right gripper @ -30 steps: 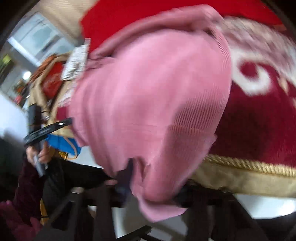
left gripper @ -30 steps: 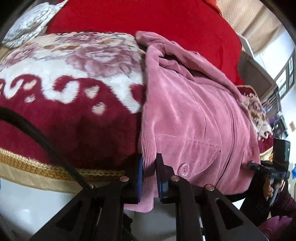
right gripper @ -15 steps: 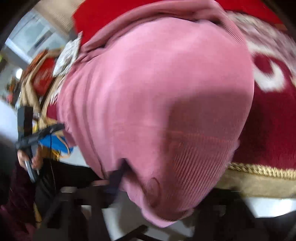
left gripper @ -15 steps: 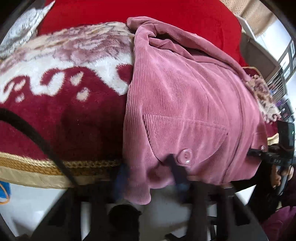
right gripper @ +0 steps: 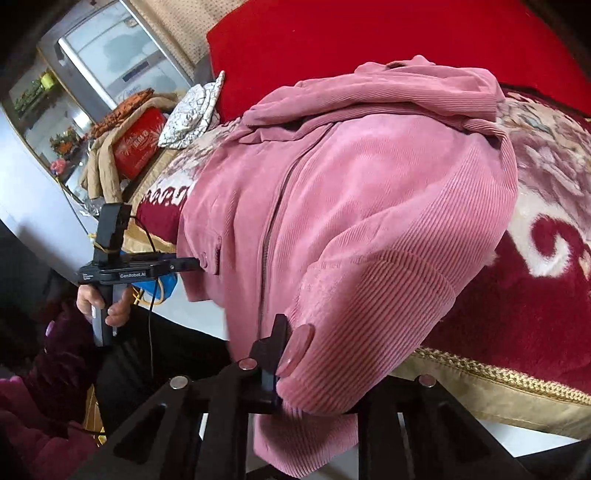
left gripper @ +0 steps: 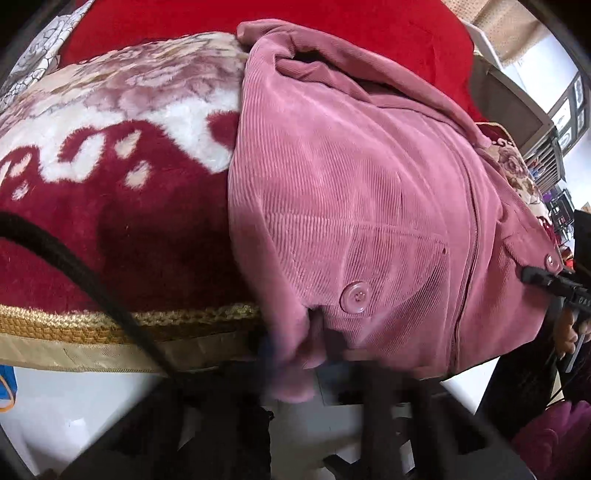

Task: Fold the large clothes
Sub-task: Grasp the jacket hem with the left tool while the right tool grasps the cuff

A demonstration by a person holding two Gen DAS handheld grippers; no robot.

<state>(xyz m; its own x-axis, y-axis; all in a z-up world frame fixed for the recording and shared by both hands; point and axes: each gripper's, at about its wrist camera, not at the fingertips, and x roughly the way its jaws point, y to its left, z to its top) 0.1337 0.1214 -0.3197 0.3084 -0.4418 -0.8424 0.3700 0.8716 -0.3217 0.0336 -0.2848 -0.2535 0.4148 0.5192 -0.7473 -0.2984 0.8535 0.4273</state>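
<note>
On the red-and-white patterned blanket (left gripper: 110, 192) lies a pink corduroy jacket (left gripper: 362, 177), front side up w/ zipper closed. Its long axis runs from the collar (right gripper: 399, 85), which points away toward the plain red cushion (right gripper: 369, 33) at the back, down to the hem, which hangs over the blanket's gold-braided edge (left gripper: 92, 321) toward the grippers. Left gripper (left gripper: 299, 347) is at the hem's left corner, just below a pocket button (left gripper: 355, 296); it's motion-blurred, cloth sits between the fingers, but whether the jaws are pressed on it can't be told. Right gripper (right gripper: 314, 373) is at the other hem corner: one dark finger (right gripper: 273, 354) shows against the cloth beside a button (right gripper: 295, 349), the other is hidden under the fabric, so jaws appear to be pinching the jacket. In the right wrist view the left gripper's body shows side-on at the far hem corner, held in a hand (right gripper: 107, 306). A patterned pillow (right gripper: 192, 114) sits at the blanket's far end.
</note>
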